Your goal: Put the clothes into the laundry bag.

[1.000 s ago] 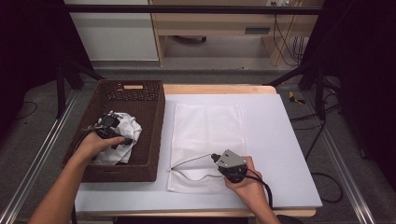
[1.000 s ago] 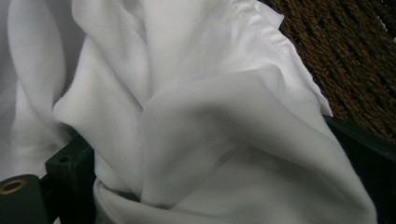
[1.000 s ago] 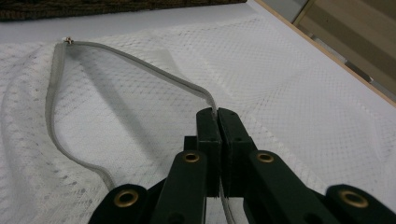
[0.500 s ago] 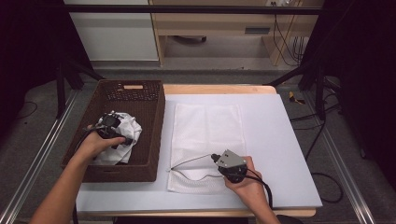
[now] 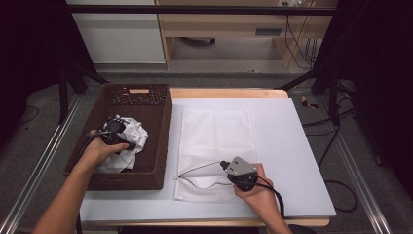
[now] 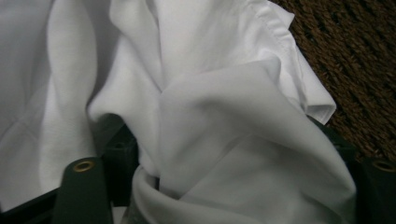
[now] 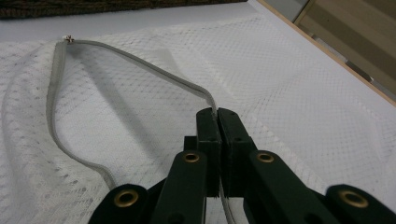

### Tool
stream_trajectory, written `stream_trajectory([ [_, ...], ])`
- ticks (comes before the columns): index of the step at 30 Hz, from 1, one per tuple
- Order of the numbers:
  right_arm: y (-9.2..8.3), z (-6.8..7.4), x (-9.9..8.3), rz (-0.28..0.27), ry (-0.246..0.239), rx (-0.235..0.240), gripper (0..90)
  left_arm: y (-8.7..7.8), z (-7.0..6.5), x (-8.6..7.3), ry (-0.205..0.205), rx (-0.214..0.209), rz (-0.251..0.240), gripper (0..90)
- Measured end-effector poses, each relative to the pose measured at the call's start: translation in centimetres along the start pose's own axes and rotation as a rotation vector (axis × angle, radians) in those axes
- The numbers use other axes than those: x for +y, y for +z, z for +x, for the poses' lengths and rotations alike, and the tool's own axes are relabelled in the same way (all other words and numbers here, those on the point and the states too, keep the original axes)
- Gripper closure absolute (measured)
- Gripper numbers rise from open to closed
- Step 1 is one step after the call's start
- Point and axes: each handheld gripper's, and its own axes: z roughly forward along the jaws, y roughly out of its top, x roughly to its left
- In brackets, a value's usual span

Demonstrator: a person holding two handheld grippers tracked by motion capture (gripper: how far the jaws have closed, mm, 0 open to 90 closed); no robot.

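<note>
A crumpled white cloth (image 5: 134,141) (image 6: 210,70) lies in the brown wicker basket (image 5: 163,126). My left gripper (image 5: 114,130) (image 6: 233,149) is pushed down into it. Its jaws have just been closing, stand apart, and a bulging fold of cloth sits between them. A white mesh laundry bag (image 5: 216,129) (image 7: 303,84) lies flat on the table. My right gripper (image 5: 223,165) (image 7: 217,114) is shut on the bag's grey zipper edge (image 5: 197,169) (image 7: 140,65) at the near end, holding the mouth lifted open in a loop.
The basket stands at the table's left, its woven wall (image 6: 355,56) close beside the cloth. The white table top (image 5: 287,146) runs bare to the right of the bag. A wooden edge (image 5: 229,92) borders the far side.
</note>
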Motion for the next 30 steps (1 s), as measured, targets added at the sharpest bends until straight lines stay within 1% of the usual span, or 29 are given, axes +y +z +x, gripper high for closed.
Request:
stream_trajectory([
  [2, 0.0, 0.0, 0.0, 0.001, -0.001, 0.0, 88.5, -0.1, 0.0, 0.0, 0.002, 0.016, 0.005, 35.3],
  [3, 0.0, 0.0, 0.0, -0.001, -0.003, 0.0, 88.6, -0.1, 0.0, 0.0, 0.009, 0.025, 0.008, 37.4],
  [4, 0.0, 0.0, 0.0, -0.001, -0.004, 0.0, 88.6, -0.1, -0.1, 0.1, 0.018, 0.029, 0.012, 38.3],
  [10, 0.0, 0.0, 0.0, -0.002, -0.005, 0.001, 88.6, -0.3, -0.4, 0.3, 0.038, 0.049, 0.032, 47.6],
  [16, 0.0, 0.0, 0.0, -0.002, -0.007, 0.001, 88.7, -0.5, -0.4, 0.4, 0.035, 0.054, 0.03, 56.3],
  [22, 0.0, 0.0, 0.0, -0.002, -0.005, -0.001, 88.7, -0.8, -0.5, 0.5, 0.049, 0.063, 0.029, 62.1],
  [27, 0.0, 0.0, 0.0, -0.002, -0.006, 0.0, 88.7, -1.0, -0.6, 0.6, 0.052, 0.066, 0.008, 63.9],
  [30, -0.1, 0.0, 0.0, -0.002, -0.005, -0.001, 88.7, -1.3, -0.7, 0.7, 0.051, 0.065, -0.013, 64.3],
])
